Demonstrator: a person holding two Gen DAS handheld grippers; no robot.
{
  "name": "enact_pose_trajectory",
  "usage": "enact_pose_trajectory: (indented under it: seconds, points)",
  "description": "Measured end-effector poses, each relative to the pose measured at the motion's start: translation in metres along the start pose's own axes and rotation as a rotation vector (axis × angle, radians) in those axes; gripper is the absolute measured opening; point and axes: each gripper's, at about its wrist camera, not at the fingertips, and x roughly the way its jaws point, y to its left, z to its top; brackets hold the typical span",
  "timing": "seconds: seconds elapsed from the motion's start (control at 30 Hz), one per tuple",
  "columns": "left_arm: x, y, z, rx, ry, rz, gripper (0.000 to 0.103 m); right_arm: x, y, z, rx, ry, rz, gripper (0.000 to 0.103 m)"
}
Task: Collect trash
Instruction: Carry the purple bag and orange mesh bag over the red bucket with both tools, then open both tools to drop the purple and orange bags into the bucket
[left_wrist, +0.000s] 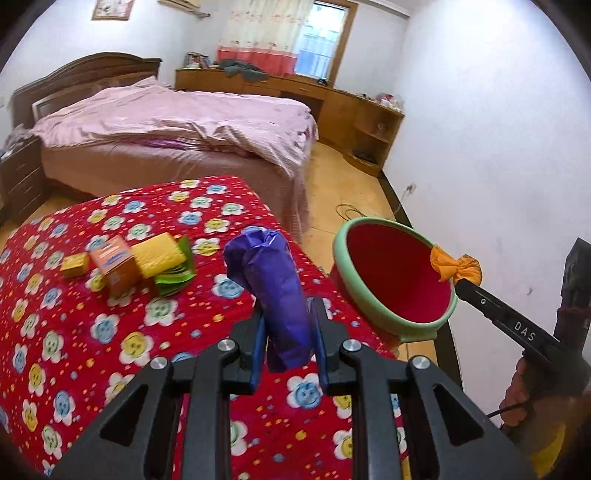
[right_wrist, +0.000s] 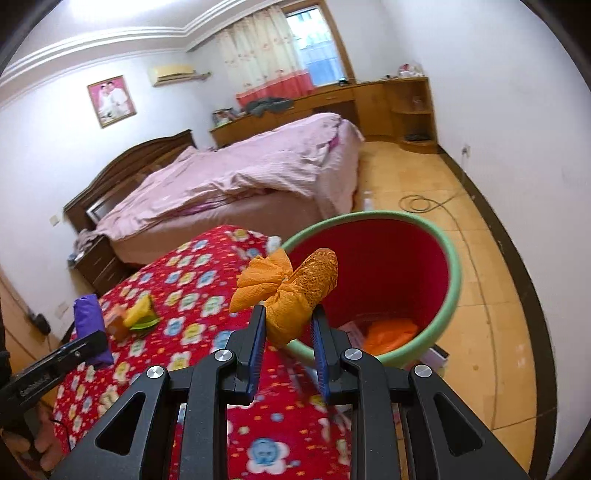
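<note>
Left jaws: your purple wad (left_wrist: 275, 291) looks crinkled, slightly glossy.
Right jaws: your orange wad (right_wrist: 291, 291) looks matt, embossed paper.
Beyond them: bin (right_wrist: 452, 295), smooth plastic.
Below: tablecloth (left_wrist: 110, 332), printed cloth.

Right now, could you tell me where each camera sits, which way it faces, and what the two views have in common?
Left wrist: on the left gripper, looking along its fingers over the flowered red cloth toward the bed; shut on a purple wad; the right gripper and its hand show.
Right wrist: on the right gripper, facing the red bin; shut on an orange wad; the left gripper and a hand show.
Shared: both wads, bin, cloth, bed, window.
</note>
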Motion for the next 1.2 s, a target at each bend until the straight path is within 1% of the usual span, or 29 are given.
enact_pose_trajectory:
  seconds: [0.23,0.47,0.73,0.93,1.03,1.13,1.2]
  points:
    - [0.033,-0.024,0.008,0.048,0.042,-0.014,0.022,0.007,-0.027,0.004,0.02,-0.003,-0.06,0.024]
    - [0.064,-0.051,0.019,0.101,0.065,-0.032,0.022,0.018,-0.047,0.01,0.041,0.002,-0.083,0.024]
    - [0.117,-0.085,0.025,0.149,0.148,-0.068,0.022,0.041,-0.068,0.015,0.083,0.018,-0.085,0.024]
    - [0.154,-0.109,0.027,0.19,0.197,-0.1,0.022,0.056,-0.08,0.019,0.082,0.039,-0.106,0.024]
    - [0.17,-0.117,0.027,0.201,0.22,-0.106,0.022,0.062,-0.087,0.019,0.085,0.049,-0.117,0.025]
    - [0.181,-0.122,0.027,0.197,0.238,-0.096,0.022,0.066,-0.092,0.018,0.088,0.059,-0.126,0.026]
    - [0.186,-0.122,0.027,0.194,0.251,-0.096,0.024,0.068,-0.095,0.017,0.088,0.063,-0.133,0.028]
